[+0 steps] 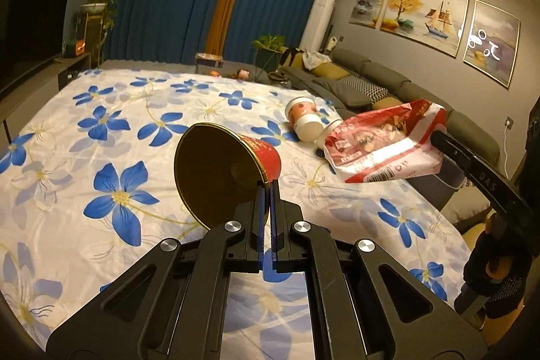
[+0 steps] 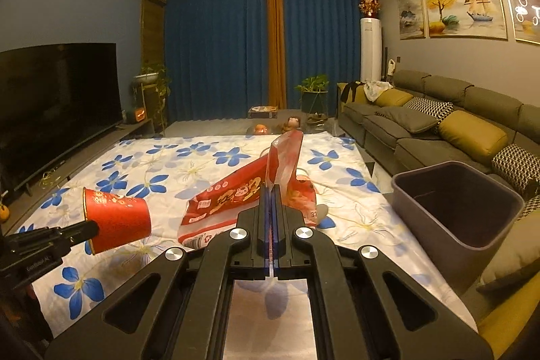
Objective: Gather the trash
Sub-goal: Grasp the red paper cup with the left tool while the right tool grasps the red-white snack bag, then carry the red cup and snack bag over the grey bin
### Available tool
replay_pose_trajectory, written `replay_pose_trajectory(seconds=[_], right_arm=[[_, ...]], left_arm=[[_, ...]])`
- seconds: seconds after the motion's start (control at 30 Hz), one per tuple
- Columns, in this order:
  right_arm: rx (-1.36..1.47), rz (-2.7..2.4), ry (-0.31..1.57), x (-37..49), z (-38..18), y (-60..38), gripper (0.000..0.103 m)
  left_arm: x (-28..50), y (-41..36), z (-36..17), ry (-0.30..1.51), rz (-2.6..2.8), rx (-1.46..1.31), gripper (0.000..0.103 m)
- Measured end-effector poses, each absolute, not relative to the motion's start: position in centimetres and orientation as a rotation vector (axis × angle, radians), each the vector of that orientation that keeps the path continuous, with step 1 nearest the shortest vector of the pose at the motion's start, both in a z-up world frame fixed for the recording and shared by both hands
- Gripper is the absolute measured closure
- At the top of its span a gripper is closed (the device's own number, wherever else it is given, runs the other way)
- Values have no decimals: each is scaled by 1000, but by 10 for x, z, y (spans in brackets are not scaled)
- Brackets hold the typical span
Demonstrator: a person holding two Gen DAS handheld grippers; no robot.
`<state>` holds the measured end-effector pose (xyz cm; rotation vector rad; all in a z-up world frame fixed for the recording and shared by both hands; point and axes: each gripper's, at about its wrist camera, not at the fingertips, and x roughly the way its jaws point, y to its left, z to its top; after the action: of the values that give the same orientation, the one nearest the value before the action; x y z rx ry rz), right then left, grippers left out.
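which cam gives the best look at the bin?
Right wrist. The bin shows whole there: open top, rim and dark inside, standing beside the sofa at the sheet's edge. In the left wrist view only a sliver of the bin shows, behind the snack bag held by the right gripper.

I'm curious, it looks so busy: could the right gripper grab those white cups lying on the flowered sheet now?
Probably not yet: the right gripper is shut on the snack bag, which hangs just before the cups.
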<state>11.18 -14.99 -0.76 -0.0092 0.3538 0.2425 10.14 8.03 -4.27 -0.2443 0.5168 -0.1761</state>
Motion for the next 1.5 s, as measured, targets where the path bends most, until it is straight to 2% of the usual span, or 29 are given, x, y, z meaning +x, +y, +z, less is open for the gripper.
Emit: replay_pose_trajectory(seconds=[1.5], right_arm=[[38,76,274,99,7,-230,101]], left_arm=[[121,-25,-9,484,-298,-126,101]])
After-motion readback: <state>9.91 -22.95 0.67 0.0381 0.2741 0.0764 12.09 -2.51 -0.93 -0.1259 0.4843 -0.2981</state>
